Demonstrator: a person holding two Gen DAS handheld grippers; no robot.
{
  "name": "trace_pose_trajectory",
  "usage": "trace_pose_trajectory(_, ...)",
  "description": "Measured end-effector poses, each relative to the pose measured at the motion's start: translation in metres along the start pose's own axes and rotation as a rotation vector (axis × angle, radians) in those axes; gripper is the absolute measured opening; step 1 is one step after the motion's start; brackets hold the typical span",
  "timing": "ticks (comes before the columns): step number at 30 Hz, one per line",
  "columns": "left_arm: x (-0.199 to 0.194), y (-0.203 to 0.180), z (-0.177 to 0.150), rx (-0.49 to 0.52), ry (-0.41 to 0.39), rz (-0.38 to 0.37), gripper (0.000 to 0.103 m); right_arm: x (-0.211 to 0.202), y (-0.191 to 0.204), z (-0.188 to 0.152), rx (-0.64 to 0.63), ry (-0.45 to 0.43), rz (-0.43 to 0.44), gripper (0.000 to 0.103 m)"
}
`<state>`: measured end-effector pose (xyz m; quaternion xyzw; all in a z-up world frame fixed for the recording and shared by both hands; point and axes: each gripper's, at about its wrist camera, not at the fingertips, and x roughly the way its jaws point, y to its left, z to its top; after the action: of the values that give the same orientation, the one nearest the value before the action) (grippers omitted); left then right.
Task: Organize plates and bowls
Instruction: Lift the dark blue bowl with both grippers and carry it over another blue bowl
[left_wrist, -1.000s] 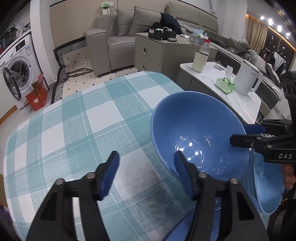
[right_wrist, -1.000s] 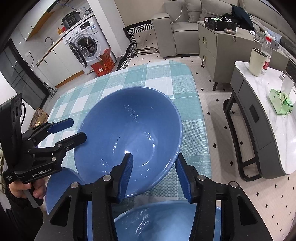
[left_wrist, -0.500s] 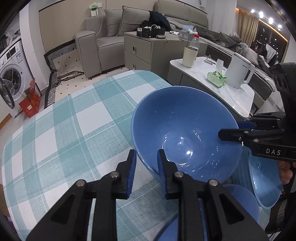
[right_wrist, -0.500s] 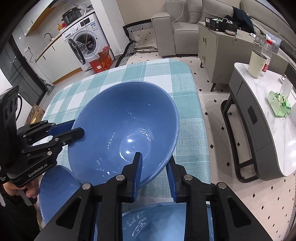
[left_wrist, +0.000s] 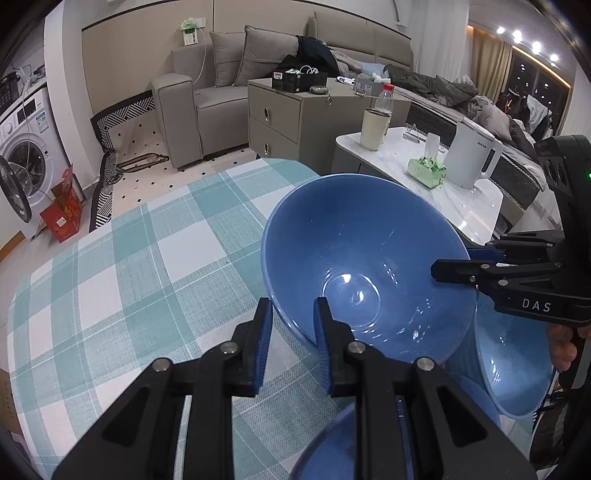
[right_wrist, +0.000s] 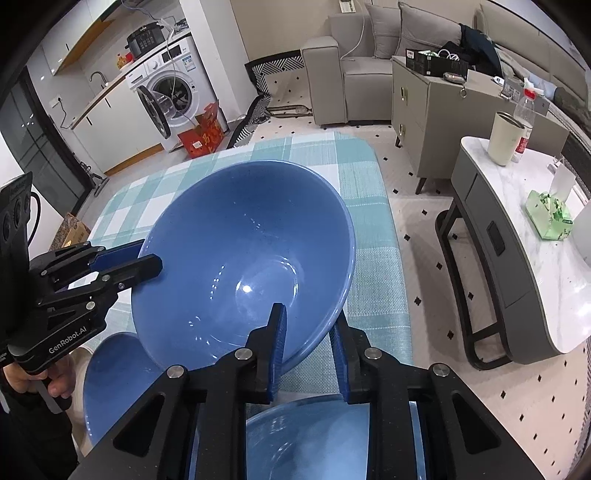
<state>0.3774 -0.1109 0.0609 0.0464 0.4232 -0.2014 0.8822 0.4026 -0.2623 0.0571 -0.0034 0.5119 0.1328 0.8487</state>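
A large blue bowl (left_wrist: 369, 258) (right_wrist: 243, 254) is held tilted over the checked tablecloth (left_wrist: 147, 266) by both grippers. My left gripper (left_wrist: 292, 314) is shut on the bowl's near rim in the left wrist view, and shows at the left (right_wrist: 149, 254) in the right wrist view. My right gripper (right_wrist: 308, 325) is shut on the opposite rim and shows at the right (left_wrist: 452, 262) in the left wrist view. Two more blue bowls sit below: one under the right gripper (right_wrist: 306, 443) (left_wrist: 517, 369), one under the left gripper (right_wrist: 114, 376) (left_wrist: 332, 443).
Right of the table stands a white marble side table (right_wrist: 546, 295) with a kettle (left_wrist: 472, 158), a cup (left_wrist: 375, 129) and a green tissue pack (left_wrist: 426, 171). A grey cabinet (left_wrist: 288, 118), a sofa and a washing machine (right_wrist: 173, 88) stand beyond. A hand (right_wrist: 59, 384) grips the left handle.
Both grippers went from open around the big bowl's rim to shut on it, on opposite sides. The bowl has shifted slightly in both views.
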Motion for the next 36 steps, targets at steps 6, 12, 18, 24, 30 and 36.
trace_pose_trajectory(6, -0.017, -0.003, 0.001, -0.001, -0.036, 0.002, 0.021, -0.021, 0.008, -0.001, -0.013, -0.046, -0.003, 0.024)
trace_pose_trajectory(12, -0.038, -0.005, 0.000, -0.002, -0.081, 0.003, 0.021, -0.043, 0.016, -0.004, -0.022, -0.086, -0.004, 0.023)
trace_pose_trajectory(18, -0.058, -0.008, -0.004, -0.004, -0.119, 0.004, 0.021, -0.068, 0.028, -0.010, -0.037, -0.135, -0.007, 0.023)
trace_pose_trajectory(24, -0.080, -0.012, -0.012, -0.003, -0.161, 0.010, 0.021, -0.093, 0.041, -0.020, -0.055, -0.175, -0.014, 0.023)
trace_pose_trajectory(30, -0.098, -0.017, -0.023, -0.001, -0.191, 0.017, 0.021, -0.111, 0.051, -0.032, -0.062, -0.209, -0.008, 0.023)
trace_pose_trajectory(36, -0.110, -0.024, -0.035, 0.001, -0.212, 0.031, 0.021, -0.123, 0.058, -0.046, -0.070, -0.242, -0.007, 0.023)
